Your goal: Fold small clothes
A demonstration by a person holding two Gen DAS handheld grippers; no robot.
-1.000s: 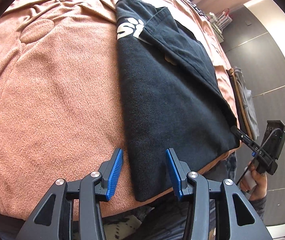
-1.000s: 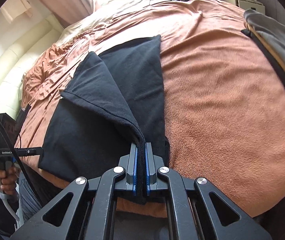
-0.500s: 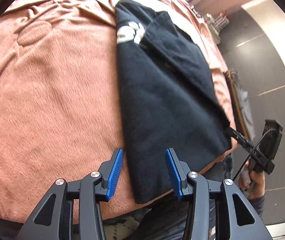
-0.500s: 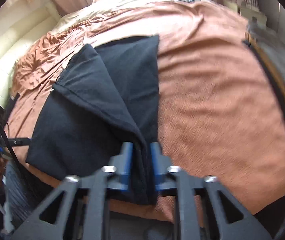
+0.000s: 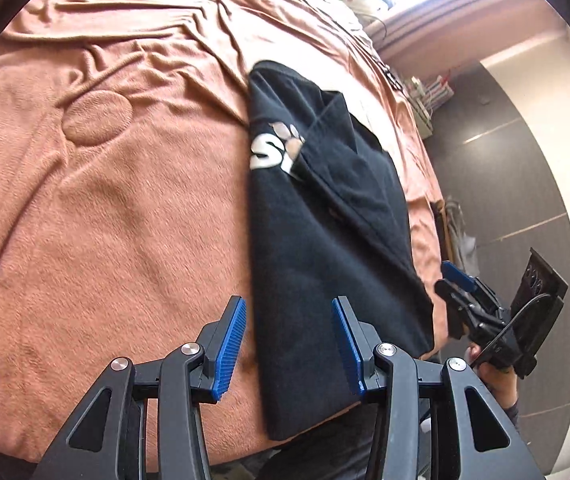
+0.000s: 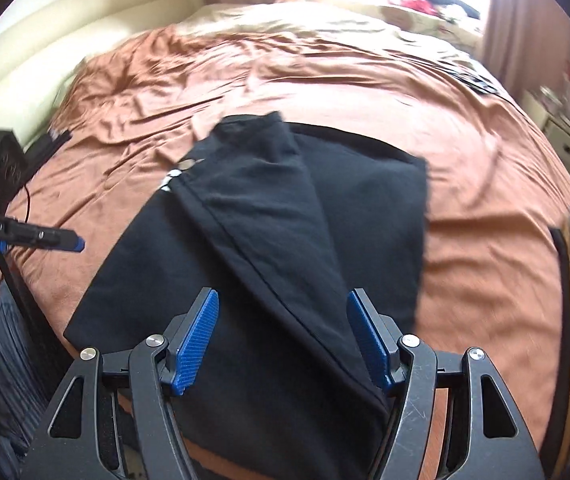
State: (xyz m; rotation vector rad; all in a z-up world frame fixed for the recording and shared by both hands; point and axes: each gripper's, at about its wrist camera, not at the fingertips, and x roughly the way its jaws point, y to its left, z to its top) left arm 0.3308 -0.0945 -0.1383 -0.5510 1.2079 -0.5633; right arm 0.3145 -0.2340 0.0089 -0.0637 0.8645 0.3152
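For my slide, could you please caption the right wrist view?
Open right tongs above a part-folded black garment on an orange bedspread.

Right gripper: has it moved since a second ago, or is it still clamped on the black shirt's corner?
Yes. The right gripper has opened, let go of the black shirt and backed off its near corner, off the blanket edge.

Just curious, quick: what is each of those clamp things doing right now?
Left gripper: jaws open, holding nothing, over the black shirt.
Right gripper: jaws open, holding nothing.
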